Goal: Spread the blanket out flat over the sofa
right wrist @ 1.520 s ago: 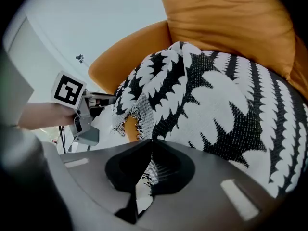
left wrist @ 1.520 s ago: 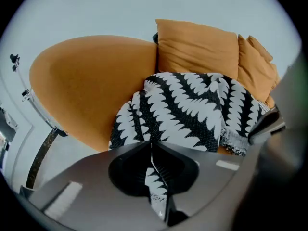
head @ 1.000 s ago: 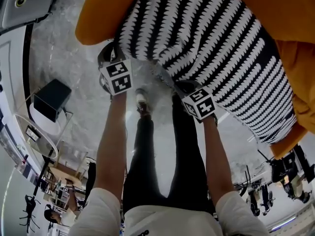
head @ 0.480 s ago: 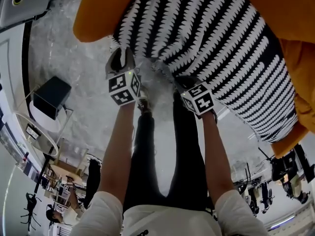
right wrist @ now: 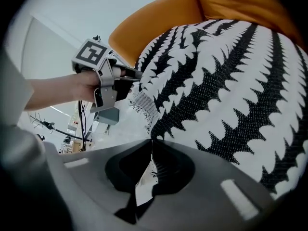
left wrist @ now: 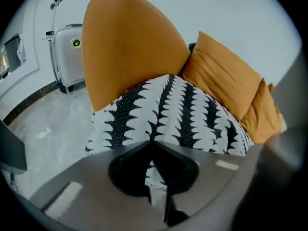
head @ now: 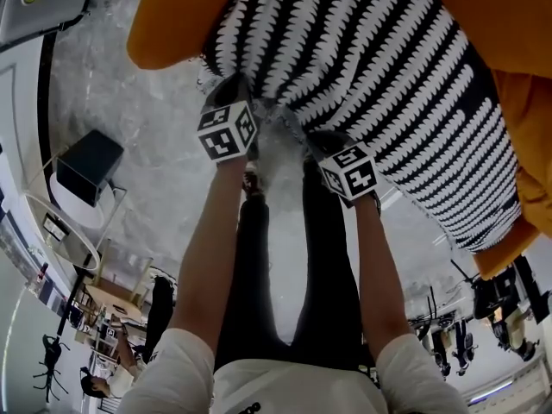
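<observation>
Over orange sofa (head: 172, 24), striped blanket (head: 371, 67), fingers of left gripper (left wrist: 153, 144) closing on edge

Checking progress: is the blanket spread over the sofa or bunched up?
Mostly spread: the blanket lies open across the sofa seat, its stripes running unbroken. Its near edge overhangs the seat front.

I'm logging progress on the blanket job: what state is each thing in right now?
blanket: draped over the sofa, near edge held by both grippers.
left gripper: jaws closing, blanket edge between them.
right gripper: shut on the blanket edge.
sofa: partly covered, the rounded orange end bare.
cushion: leaning at the back, uncovered.
suitcase: upright by the wall.
</observation>
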